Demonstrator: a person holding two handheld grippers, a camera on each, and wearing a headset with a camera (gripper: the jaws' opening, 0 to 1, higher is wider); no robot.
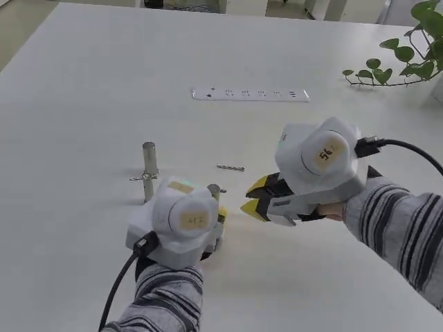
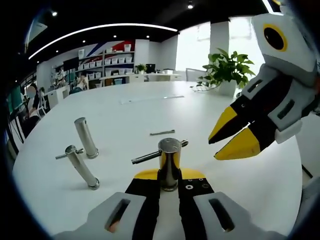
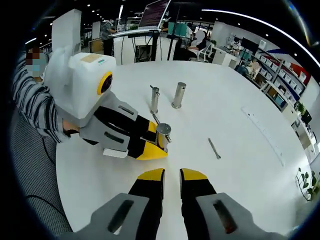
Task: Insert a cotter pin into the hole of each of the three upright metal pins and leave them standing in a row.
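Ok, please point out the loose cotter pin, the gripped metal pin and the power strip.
loose cotter pin (image 1: pixel 230 167): head view, middle of its shaft.
metal pin (image 2: pixel 170 170): left gripper view, shaft below the cap.
power strip (image 1: pixel 250 95): head view, middle of its top face.

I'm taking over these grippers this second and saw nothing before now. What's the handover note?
The left gripper is shut on the held metal pin, upright on the table, with a cotter pin through its hole.
The right gripper is open and empty, its tips close to that pin.
Done: the held pin and the second pinned pin.
Left: the bare metal pin needs the loose cotter pin lying on the table; then set all three in a row.
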